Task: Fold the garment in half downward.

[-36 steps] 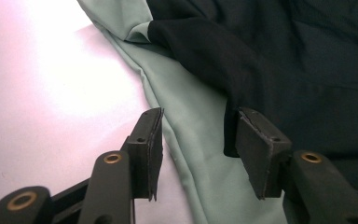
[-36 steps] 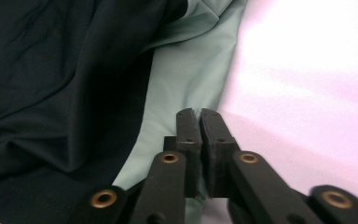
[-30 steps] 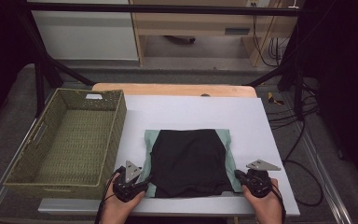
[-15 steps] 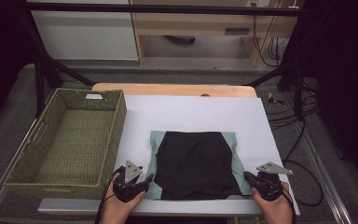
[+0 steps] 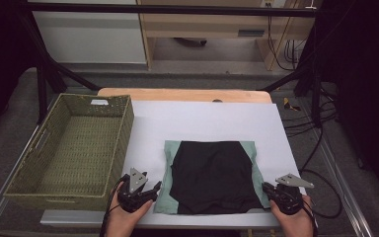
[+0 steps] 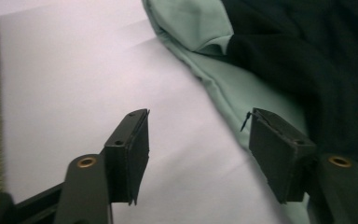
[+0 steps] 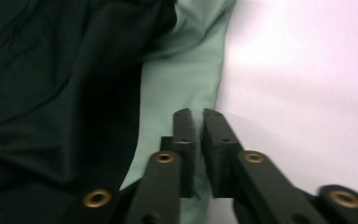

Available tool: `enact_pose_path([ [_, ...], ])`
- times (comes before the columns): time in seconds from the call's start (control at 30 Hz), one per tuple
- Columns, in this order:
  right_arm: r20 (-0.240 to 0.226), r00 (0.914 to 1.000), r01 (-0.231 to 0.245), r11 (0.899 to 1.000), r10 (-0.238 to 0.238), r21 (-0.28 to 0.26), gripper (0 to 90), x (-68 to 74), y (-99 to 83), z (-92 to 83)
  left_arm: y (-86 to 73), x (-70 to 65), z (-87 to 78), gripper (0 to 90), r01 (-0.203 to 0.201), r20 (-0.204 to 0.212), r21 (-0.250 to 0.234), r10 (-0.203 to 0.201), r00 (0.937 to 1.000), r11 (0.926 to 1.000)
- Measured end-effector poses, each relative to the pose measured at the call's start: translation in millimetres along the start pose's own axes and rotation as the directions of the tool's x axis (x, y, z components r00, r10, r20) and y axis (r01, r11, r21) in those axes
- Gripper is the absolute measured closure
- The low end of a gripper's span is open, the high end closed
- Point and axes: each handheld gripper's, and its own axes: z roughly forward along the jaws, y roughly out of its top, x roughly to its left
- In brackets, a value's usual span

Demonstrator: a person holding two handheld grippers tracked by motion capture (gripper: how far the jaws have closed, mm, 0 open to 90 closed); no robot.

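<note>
Garment (image 5: 212, 177) folded flat between two grippers.
Left gripper (image 5: 145, 193), jaws just widening, gapes empty beside its left edge; right gripper (image 5: 267, 190), parting slightly, grips nothing at its right edge.

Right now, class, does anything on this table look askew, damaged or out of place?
Nothing stands out. The folded black and green garment lies flat and fairly square on the white table, with only soft creases. The woven basket sits upright beside it at the left, undamaged.
</note>
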Motion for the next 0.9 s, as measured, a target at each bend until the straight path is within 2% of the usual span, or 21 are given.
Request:
enact_pose_path([
  [0.03,0.0,1.0,0.0,1.0,0.0,0.0,78.3,0.0,0.0,0.0,0.0,0.0,0.0,35.8,0.0,0.0,0.0,0.0,1.0,1.0],
  [0.07,0.014,0.9999,-0.004,0.999,0.005,-0.041,70.0,1.6,3.4,-2.7,0.3,1.5,-0.3,34.9,0.009,0.004,-0.008,-0.009,1.0,0.9999],
  [0.23,0.019,0.9996,-0.019,0.991,0.022,-0.133,53.7,6.1,9.2,-9.4,1.9,2.6,-1.5,30.7,0.014,-0.003,-0.025,-0.014,0.9999,0.9996],
  [0.43,-0.002,0.9993,-0.038,0.975,0.038,-0.221,30.4,17.8,19.6,-15.6,2.3,5.2,-1.8,25.5,0.025,0.0,-0.032,-0.025,0.9997,0.9992],
  [0.5,-0.022,0.9991,-0.041,0.966,0.037,-0.254,24.0,26.3,24.1,-17.3,2.3,6.7,-1.7,23.8,0.025,-0.002,-0.03,-0.026,0.9997,0.9992],
  [0.53,-0.032,0.9988,-0.043,0.965,0.036,-0.257,21.0,30.7,26.2,-16.8,2.3,7.2,-1.6,22.9,0.028,-0.002,-0.029,-0.028,0.9996,0.9992],
  [0.67,-0.051,0.9985,0.005,0.964,-0.019,-0.264,16.8,51.9,32.4,-13.7,2.4,8.1,-1.3,20.8,0.031,-0.001,-0.028,-0.031,0.9995,0.9991],
  [0.7,-0.051,0.9985,0.005,0.964,-0.019,-0.264,16.8,51.9,32.4,-13.7,2.4,8.1,-1.3,20.4,0.031,-0.001,-0.028,-0.031,0.9995,0.9991],
  [0.73,-0.07,0.9964,0.027,0.965,-0.047,-0.262,16.1,63.6,34.5,-11.4,2.6,7.9,-1.2,20.0,0.029,0.002,-0.028,-0.029,0.9996,0.9992],
  [0.9,-0.107,0.9902,0.061,0.965,-0.09,-0.253,14.4,83.9,36.0,-3.6,2.3,8.5,-0.6,19.3,0.03,0.0,-0.026,-0.03,0.9995,0.9992],
])
